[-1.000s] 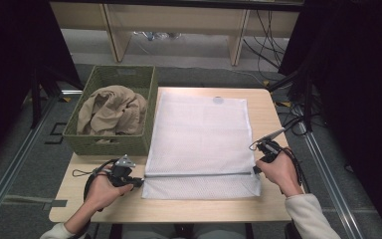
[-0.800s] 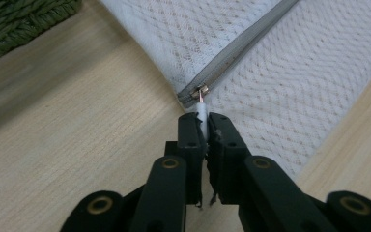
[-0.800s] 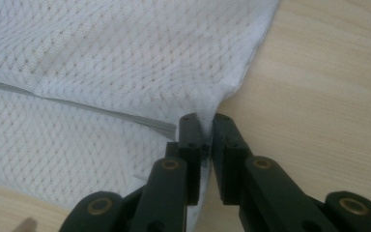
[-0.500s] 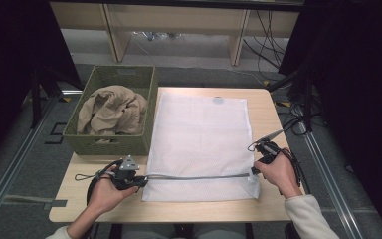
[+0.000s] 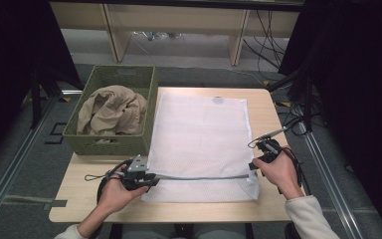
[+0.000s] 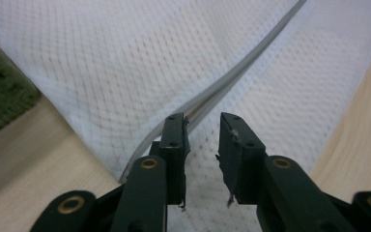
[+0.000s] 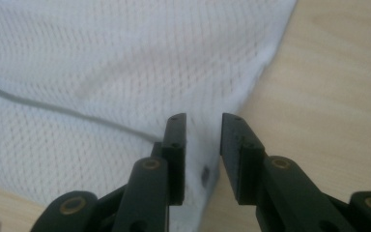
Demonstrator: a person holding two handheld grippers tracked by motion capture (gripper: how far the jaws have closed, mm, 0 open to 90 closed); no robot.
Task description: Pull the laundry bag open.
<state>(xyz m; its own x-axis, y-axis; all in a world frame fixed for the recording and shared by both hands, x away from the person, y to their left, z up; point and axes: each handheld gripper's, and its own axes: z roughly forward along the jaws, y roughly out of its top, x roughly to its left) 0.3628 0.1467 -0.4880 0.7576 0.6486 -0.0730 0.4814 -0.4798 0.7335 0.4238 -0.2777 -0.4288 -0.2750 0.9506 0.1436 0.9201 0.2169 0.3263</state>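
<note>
Two grippers work at the near end of a white mesh bag [image 5: 199, 144] spread flat on the desk [image 5: 79, 194].

High view: bag covers the desk's middle, running from near the far edge almost to the near edge. A grey zip line [image 5: 199, 176] crosses it near the front, parallel to the near edge. Left gripper [image 5: 146, 178] sits at the bag's near-left corner, at the zip's left end, held in the left hand [image 5: 114, 191]. Right gripper [image 5: 252, 165] is at the bag's right edge by the zip's right end, w/ the right hand [image 5: 278, 172] behind it. Green basket [image 5: 107, 144] stands at the desk's far-left corner, just beside the bag's left edge, w/ a crumpled tan cloth [image 5: 112, 109] inside.

Left gripper view: jaws stand apart w/ a narrow gap, having just been opening. Grey zip [image 6: 241, 67] runs up from between the tips toward top right; mesh lies under and between the jaws, but the pads don't press it. Bare wood of the desk shows at lower left and far right; a bit of green basket [image 6: 0, 96] at the left.

Right gripper view: jaws apart too, just been opening, nothing clamped. Bag's corner [image 7: 207, 179] lies below the gap, a small dark spot on the fabric betw. the jaws. Grey zip [image 7: 53, 108] comes in from the left toward the left jaw. Desk wood fills the right side.
</note>
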